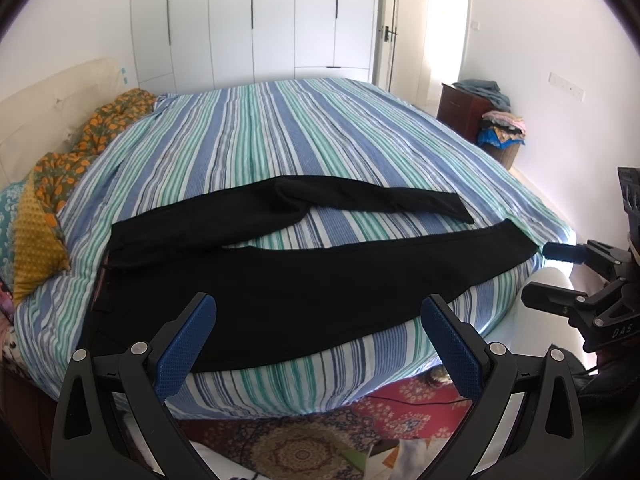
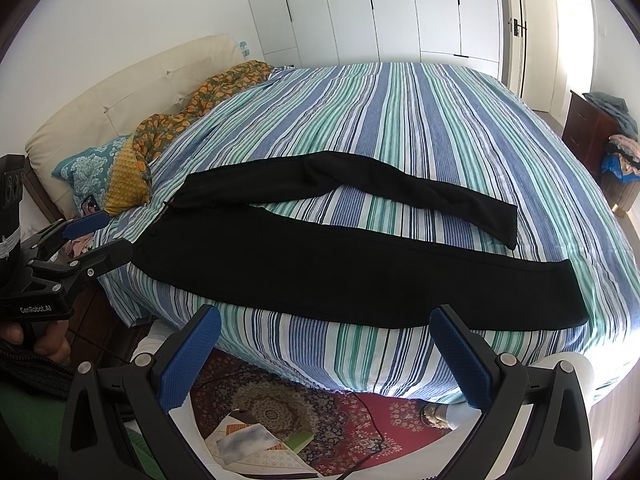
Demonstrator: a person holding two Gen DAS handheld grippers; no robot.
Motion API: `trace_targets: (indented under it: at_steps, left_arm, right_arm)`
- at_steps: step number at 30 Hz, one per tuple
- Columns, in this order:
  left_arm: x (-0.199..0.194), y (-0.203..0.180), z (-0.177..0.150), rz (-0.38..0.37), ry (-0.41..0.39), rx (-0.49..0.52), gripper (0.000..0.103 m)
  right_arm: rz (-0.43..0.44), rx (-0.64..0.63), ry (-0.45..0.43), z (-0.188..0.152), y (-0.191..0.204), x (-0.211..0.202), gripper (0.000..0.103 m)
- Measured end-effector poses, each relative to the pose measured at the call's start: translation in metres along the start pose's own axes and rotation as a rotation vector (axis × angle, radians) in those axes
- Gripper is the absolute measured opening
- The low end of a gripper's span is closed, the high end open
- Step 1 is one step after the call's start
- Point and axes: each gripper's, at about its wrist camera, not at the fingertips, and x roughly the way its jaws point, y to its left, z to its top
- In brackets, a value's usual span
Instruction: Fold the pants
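Observation:
Black pants (image 1: 288,280) lie spread on the striped bed (image 1: 280,136), waistband at the left, both legs running right and apart in a V. My left gripper (image 1: 318,312) is open and empty, held just in front of the near leg at the bed's front edge. My right gripper (image 2: 326,326) is open and empty, held before the bed edge below the near leg (image 2: 360,276). The right gripper also shows at the right of the left wrist view (image 1: 558,270), near the leg cuff. The left gripper shows at the left of the right wrist view (image 2: 100,236), near the waistband.
Patterned pillows (image 2: 120,168) and a cream headboard (image 2: 120,96) lie at the bed's left. A red rug (image 2: 340,412) with papers and a cable covers the floor below. A dark cabinet (image 1: 460,106) and a clothes basket (image 1: 502,136) stand at the right. White wardrobes (image 1: 256,20) stand behind.

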Motion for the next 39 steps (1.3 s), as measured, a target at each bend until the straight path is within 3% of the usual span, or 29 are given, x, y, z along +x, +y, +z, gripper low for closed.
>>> trace_targets:
  at_steps: [39]
  left_arm:
    - [-0.0006, 0.0009, 0.0, -0.001, 0.002, -0.002, 0.102]
  right_arm:
    - [-0.001, 0.008, 0.002, 0.0015, -0.0009, 0.001, 0.103]
